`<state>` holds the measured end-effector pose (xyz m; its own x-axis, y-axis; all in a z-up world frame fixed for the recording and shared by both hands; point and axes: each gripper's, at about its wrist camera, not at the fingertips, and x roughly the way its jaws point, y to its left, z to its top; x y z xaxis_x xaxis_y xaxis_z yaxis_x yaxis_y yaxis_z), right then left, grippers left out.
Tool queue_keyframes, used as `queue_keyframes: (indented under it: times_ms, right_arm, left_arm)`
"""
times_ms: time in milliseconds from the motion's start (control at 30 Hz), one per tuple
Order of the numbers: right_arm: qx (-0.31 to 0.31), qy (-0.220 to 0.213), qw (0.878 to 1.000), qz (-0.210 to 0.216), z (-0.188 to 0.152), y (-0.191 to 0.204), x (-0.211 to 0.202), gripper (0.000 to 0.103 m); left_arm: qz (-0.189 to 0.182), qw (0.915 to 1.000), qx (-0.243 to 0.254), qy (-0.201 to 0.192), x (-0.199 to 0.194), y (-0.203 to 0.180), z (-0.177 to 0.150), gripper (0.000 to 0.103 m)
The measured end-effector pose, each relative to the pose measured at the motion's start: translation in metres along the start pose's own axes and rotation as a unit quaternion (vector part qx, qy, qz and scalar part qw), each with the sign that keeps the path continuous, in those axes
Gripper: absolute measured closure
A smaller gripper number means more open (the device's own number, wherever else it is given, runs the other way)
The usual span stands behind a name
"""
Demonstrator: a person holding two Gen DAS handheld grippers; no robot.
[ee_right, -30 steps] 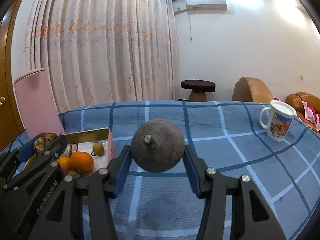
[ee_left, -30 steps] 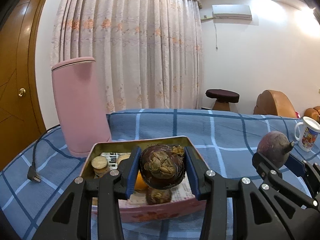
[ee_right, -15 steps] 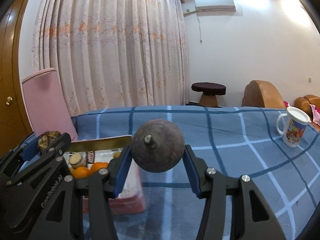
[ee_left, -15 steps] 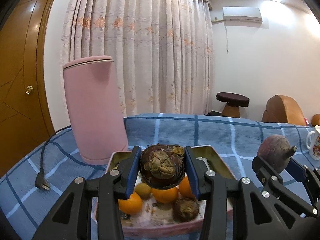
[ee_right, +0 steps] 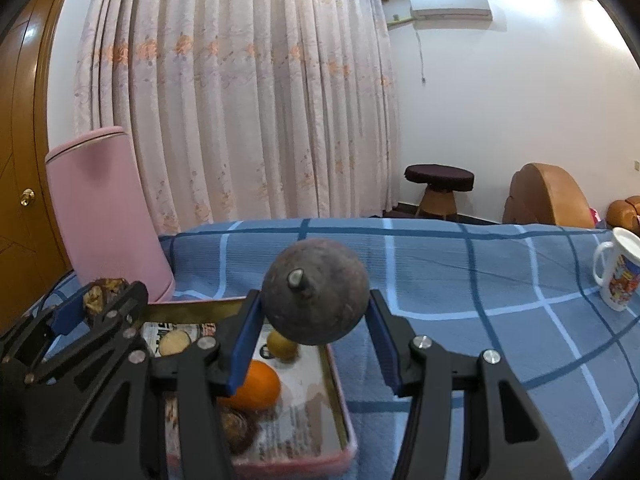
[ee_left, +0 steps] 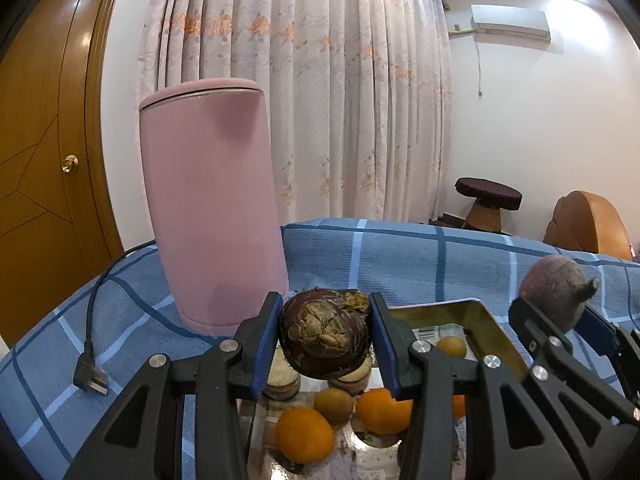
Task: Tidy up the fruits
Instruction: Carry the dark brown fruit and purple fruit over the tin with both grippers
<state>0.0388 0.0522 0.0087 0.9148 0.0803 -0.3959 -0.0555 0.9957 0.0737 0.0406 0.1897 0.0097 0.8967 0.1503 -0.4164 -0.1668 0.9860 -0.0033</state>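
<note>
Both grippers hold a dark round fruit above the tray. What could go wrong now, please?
1. The tray already holds oranges and small fruits; a dropped fruit may bounce or roll out over the low rim.
2. The left gripper and right gripper are close together, so they might collide.
3. The round fruit in the right gripper is smooth and gripped only at its sides; it might slip.

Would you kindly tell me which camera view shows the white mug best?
The right wrist view: the white mug stands on the blue checked cloth at the right edge, handle and colourful print visible, though partly cropped. The left wrist view does not show it at all.
</note>
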Motion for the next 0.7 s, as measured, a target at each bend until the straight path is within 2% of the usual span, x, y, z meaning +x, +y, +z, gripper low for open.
queue_keyframes:
  times_ms: [300, 700]
  right_arm:
    - [0.005, 0.035, 0.999, 0.025, 0.007, 0.005, 0.034, 0.048]
    - [-0.025, 0.088, 0.995, 0.048, 0.004, 0.018, 0.061, 0.048]
  left_arm:
    - [0.017, 0.9993, 0.005, 0.034, 0.018, 0.006, 0.002, 0.058]
    - [0.033, 0.9967, 0.014, 0.073, 0.035, 0.009, -0.002, 0.058]
